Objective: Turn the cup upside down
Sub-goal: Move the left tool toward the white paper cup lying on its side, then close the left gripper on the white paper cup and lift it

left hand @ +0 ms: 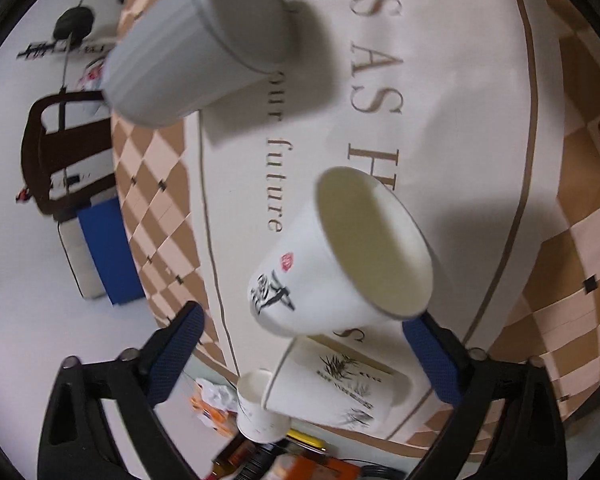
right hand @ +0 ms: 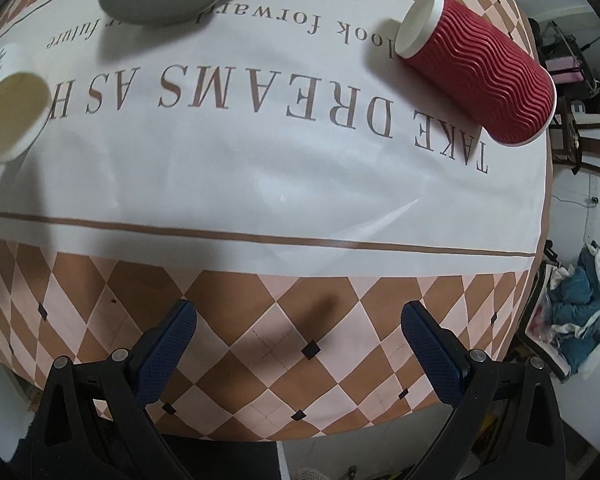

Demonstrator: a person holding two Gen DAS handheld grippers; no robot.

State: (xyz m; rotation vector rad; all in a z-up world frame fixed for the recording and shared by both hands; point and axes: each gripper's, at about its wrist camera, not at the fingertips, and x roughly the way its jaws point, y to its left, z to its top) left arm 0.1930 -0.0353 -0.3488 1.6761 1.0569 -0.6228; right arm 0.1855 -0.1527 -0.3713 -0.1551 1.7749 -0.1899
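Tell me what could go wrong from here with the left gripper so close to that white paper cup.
1. The left gripper is open with the white paper cup ahead of its fingers; closing hard could crush the thin wall.
2. Another printed cup lies close underneath; it could get knocked.
3. The red cup near the table edge might roll off.

We see both views evenly and fairly brightly lit, with soft indoor light from above. The grey cup [left hand: 204, 44] and the white paper cup [left hand: 340, 256] look smeared by motion blur in the left wrist view, and each throws a soft-edged shadow onto the tablecloth [left hand: 440, 80]. In the right wrist view the picture is sharper; the red ribbed cup [right hand: 480, 68] is crisp, and a pale sheen glares on the cloth [right hand: 300, 184] near its middle. Broad, dim shadows fall across the checkered border. Fisheye distortion bows straight lines, and dark vignetting closes the corners.
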